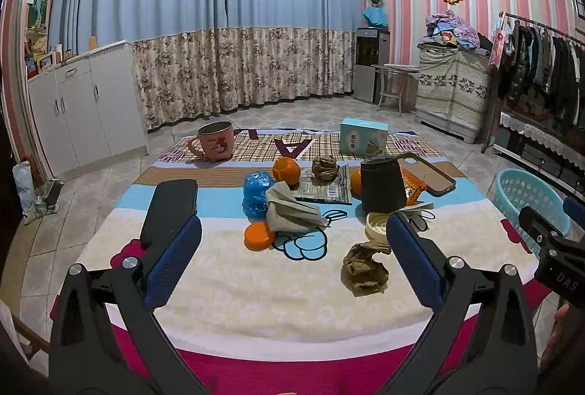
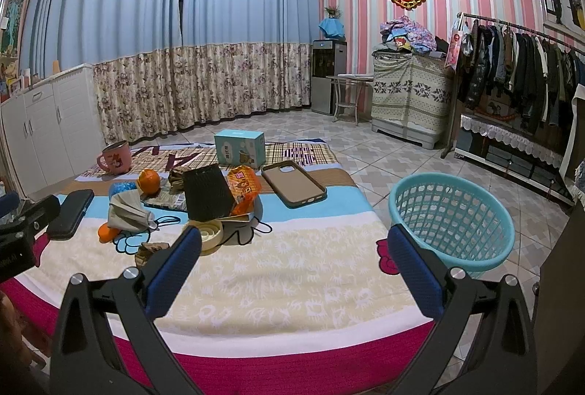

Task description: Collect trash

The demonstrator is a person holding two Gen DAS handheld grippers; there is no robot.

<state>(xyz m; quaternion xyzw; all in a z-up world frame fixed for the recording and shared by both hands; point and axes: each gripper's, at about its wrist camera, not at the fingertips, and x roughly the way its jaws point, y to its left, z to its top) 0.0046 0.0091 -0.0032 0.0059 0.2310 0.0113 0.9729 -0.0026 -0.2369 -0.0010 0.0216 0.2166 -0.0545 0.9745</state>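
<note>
So basically nothing's been collected yet, as far as I can tell. Going left to right across the bed [image 1: 226, 289]: there's a black case [image 1: 170, 208] lying flat, a pink mug [image 1: 215, 142] further back, then the messy cluster, with a blue plastic bag [image 1: 257, 192], a grey face mask [image 1: 292, 210] draped over an orange lid [image 1: 258, 236], and an orange [image 1: 286, 170] behind. Next, a crumpled brown paper wad [image 1: 363, 270] sits nearest the front edge, just beside a cream round dish [image 1: 376, 225], with a second brown wad [image 1: 324, 167] further back on a printed packet [image 1: 323, 191]. Then a black cup [image 1: 382, 183], an orange snack wrapper [image 2: 243, 185], a phone case [image 2: 293, 187] and a teal box [image 2: 239, 148].

The blue basket [image 2: 453, 219] is on the floor off the right side of the bed and looks empty from here.

Left tool [image 1: 292, 249] is spread wide, holding nothing, hovering in front of the clutter. Right tool [image 2: 292, 247] is the same: wide apart, empty, over the bare front of the bed. All the trash is left to do.
</note>
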